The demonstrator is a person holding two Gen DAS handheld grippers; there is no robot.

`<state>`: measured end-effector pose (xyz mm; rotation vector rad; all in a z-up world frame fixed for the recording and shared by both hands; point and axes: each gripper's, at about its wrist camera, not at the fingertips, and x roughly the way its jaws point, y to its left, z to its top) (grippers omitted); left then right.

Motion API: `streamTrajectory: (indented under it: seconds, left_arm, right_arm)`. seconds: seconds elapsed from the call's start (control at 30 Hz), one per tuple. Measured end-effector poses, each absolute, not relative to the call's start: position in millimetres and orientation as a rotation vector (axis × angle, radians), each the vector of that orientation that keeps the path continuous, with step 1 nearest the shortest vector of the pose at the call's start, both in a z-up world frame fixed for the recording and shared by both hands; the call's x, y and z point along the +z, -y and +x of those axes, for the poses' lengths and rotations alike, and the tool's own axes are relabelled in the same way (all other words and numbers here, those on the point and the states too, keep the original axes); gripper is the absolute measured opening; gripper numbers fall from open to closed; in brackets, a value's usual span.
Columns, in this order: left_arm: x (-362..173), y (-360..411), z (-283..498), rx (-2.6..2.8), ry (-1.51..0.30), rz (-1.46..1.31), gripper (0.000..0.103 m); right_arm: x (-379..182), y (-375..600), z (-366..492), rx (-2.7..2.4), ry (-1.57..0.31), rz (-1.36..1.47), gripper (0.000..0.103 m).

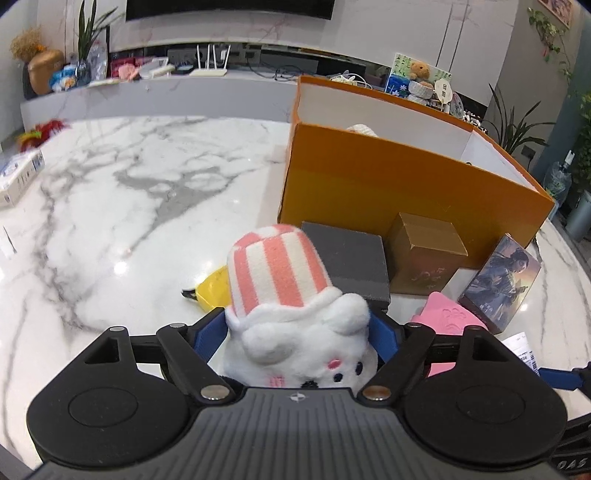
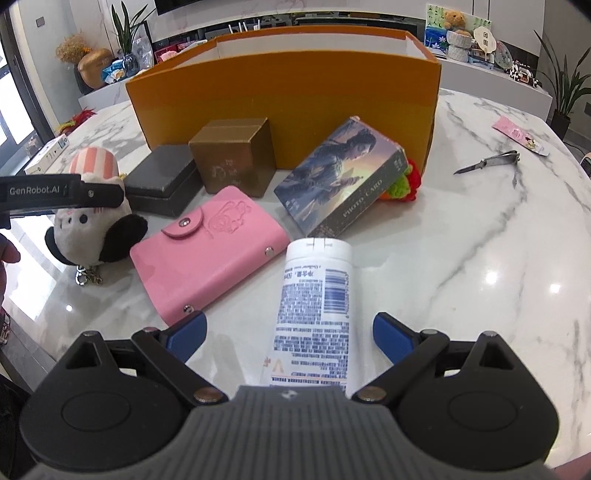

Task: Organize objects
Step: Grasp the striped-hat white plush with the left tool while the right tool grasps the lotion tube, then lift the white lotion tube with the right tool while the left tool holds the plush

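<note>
Left gripper (image 1: 299,332) fingers clamped the white plush w/ pink-striped hat (image 1: 295,314), lower centre (probably bound for the orange cardboard box (image 1: 388,184)). Right gripper (image 2: 290,328) fingers gaped wide around the white printed tube (image 2: 314,306), not gripping.

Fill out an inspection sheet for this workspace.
Surface: white marble table, glossy.
Job's things: orange box open; plush toy, pink wallet, white tube, photo-card box, gold box, dark box outside it.
Clutter: nail clipper, pink card.
Grippers: left gripper shut on plush toy; right gripper open around white tube.
Cables: nothing seen on table.
Surroundings: shelf with plants, teddy bear.
</note>
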<state>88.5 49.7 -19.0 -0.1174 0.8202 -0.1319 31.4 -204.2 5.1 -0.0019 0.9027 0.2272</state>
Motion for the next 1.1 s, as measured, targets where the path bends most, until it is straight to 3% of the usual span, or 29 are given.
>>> streamTrajectory:
  seconds: [0.3, 0.37, 0.5, 1.1]
  left_arm:
    - [-29, -53, 93, -0.137, -0.876, -0.2, 0.09]
    - [-29, -53, 92, -0.136, -0.876, -0.208, 0.089]
    - [-28, -55, 91, -0.145, -0.887, -0.222, 0.085]
    - [-8, -53, 79, -0.122, -0.858, -0.186, 0.083]
  right_arm:
    - [0, 192, 29, 0.178, -0.88, -0.09, 0.094]
    - [2, 194, 28, 0.176, -0.868, -0.089, 0.084]
    - [6, 199, 28, 0.157, -0.844, -0.094, 0.05]
    - [18, 205, 27, 0.175, -0.833, -0.048, 0.049]
